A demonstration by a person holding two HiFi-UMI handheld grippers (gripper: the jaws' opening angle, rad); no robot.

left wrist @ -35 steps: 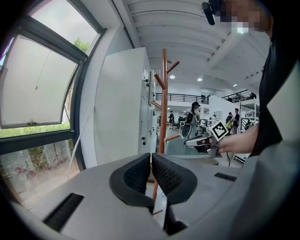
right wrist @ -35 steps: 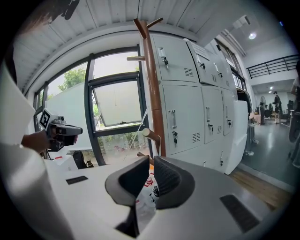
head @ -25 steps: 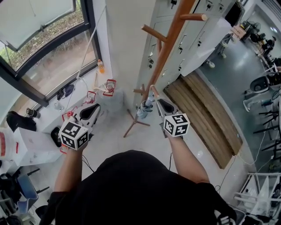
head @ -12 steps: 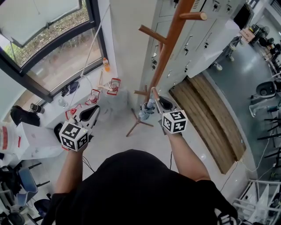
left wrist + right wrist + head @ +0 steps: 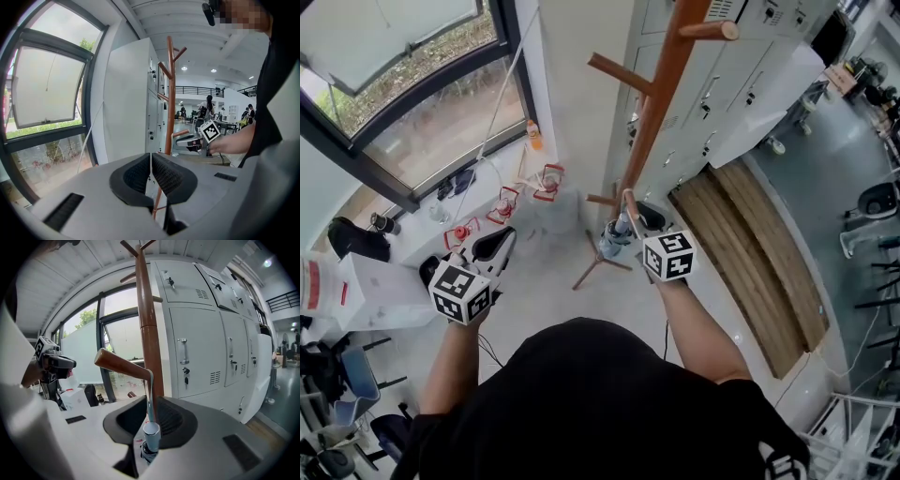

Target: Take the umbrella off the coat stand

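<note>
Below the peg [image 5: 119, 365], right gripper [image 5: 149, 414] clamps the half-hidden umbrella [image 5: 151, 433]; left gripper [image 5: 151, 169] closed, empty.

Pale-blue folded umbrella [image 5: 151, 434] hangs from a brown wooden coat stand [image 5: 149, 333].

The coat stand [image 5: 661, 103] is reddish-brown wood, smooth with a soft sheen. The umbrella [image 5: 151, 434] ends in pale blue plastic-looking material with a glossy silvery ring, and its thin strap looks like woven cloth. The left claw [image 5: 151, 173] and right claw [image 5: 150, 420] share a build: matt grey plastic shells and black, finely ribbed pads. The lockers [image 5: 201, 348] look like painted metal in satin pale grey. The floor [image 5: 534, 300] is pale and faintly glossy.
</note>
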